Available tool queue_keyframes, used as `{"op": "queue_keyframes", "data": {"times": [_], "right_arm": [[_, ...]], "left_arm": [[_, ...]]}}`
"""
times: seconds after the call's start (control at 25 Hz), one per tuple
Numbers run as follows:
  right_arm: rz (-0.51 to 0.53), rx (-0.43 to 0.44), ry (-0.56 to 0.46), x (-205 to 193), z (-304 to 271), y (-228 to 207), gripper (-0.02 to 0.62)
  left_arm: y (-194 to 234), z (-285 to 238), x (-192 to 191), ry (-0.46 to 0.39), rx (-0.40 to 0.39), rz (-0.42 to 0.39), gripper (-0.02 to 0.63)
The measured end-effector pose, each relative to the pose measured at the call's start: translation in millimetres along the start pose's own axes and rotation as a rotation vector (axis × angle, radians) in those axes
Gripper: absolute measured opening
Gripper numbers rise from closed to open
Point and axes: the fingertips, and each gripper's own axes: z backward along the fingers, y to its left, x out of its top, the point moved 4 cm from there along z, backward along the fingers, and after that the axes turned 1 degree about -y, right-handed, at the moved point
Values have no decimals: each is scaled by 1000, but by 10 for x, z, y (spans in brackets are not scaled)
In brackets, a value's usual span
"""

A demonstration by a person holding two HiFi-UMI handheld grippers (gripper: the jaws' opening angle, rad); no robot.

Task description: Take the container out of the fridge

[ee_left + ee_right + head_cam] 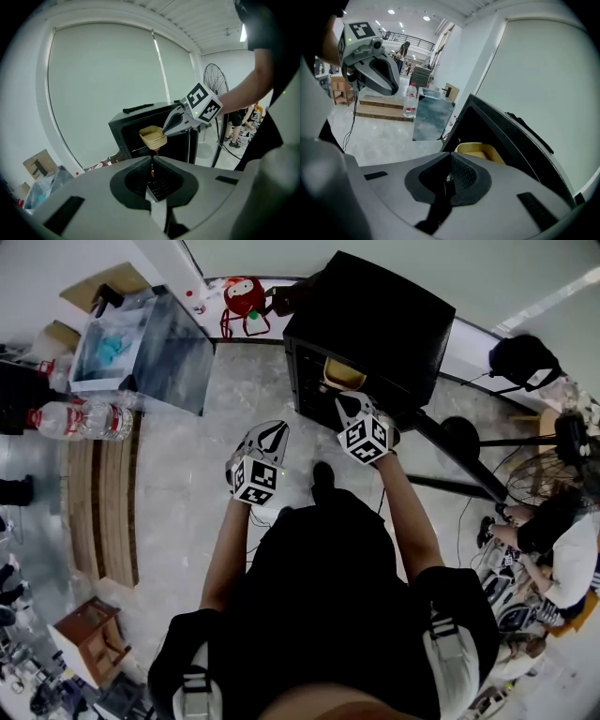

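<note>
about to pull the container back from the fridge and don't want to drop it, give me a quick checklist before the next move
1. Fridge open: ok, its dark mouth faces the grippers.
2. Right gripper grip: ok, its jaws are shut on the rim of the container.
3. Container clear of the fridge: cannot tell, it hangs right at the mouth.
4. Container level: ok, roughly upright. What is inside it: cannot tell.
5. Left gripper free to help: ok, its jaws are together on nothing, apart from the container.
</note>
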Motion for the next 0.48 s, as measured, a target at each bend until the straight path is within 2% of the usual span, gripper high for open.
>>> {"op": "queue_keyframes", "data": {"times": [0.48], "right_arm": [[75,-11,65,-50,-143,-120,6]], "left_arm": [[24,10,-46,17,29,23,29]]}}
